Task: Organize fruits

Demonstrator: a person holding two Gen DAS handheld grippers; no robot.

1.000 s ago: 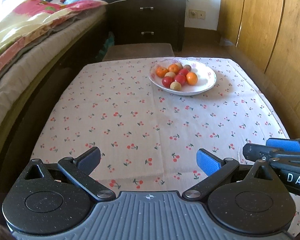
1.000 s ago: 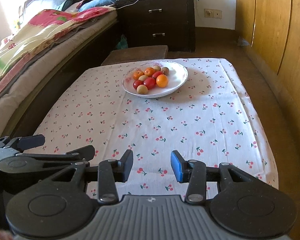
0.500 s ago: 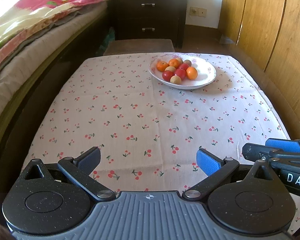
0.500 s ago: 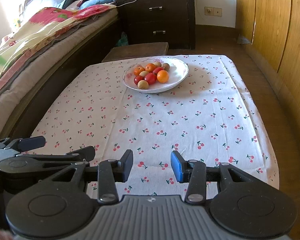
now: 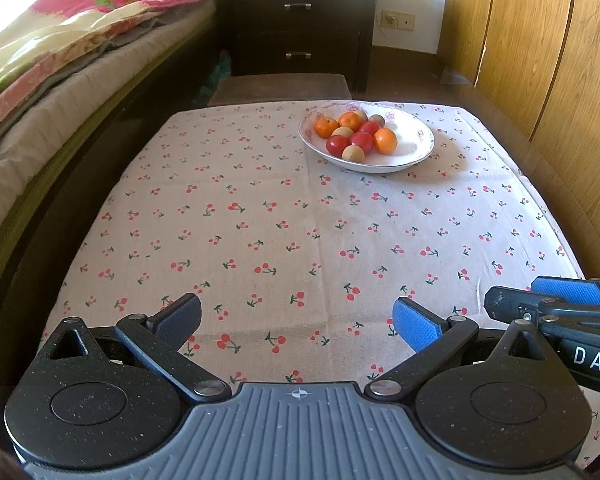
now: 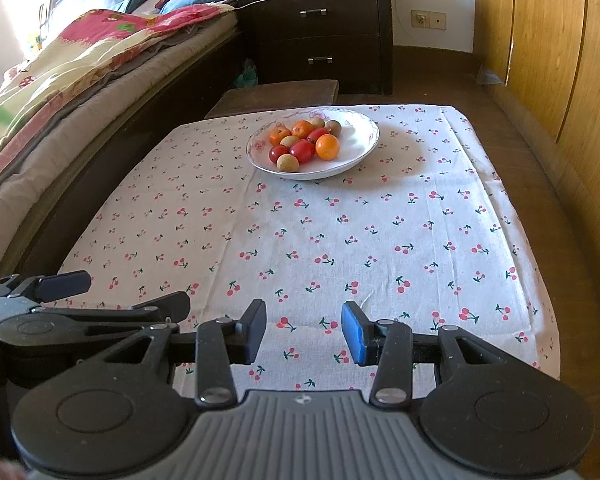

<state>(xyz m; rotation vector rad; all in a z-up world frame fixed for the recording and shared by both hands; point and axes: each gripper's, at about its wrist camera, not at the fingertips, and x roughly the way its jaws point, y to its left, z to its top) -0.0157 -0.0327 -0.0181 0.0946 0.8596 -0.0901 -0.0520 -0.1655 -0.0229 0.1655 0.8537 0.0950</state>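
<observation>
Jaws on both your left gripper (image 5: 296, 320) and right gripper (image 6: 304, 330) are hanging spread and empty, lower frame; fruits (image 5: 354, 134) are sitting piled in the plate (image 5: 416, 152), upper centre of the bench (image 5: 260, 220), fitting either sorted or awaiting sorting.

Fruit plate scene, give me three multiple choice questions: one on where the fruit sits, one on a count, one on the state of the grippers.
1. Where is the fruit?
A. Scattered on the tablecloth
B. Piled in the white plate
C. On the bed

2. How many orange-coloured fruits are in the plate?
A. One
B. Three
C. Six

3. What state are the two grippers in?
A. Both open, holding nothing
B. Left shut on a fruit
C. Right shut on the plate

Answers:
1 B: all the fruit lies in the white plate at the far end of the tablecloth.
2 B: three orange ones show among red and tan pieces.
3 A: the left gripper and right gripper both show only cloth between their fingers.
</observation>
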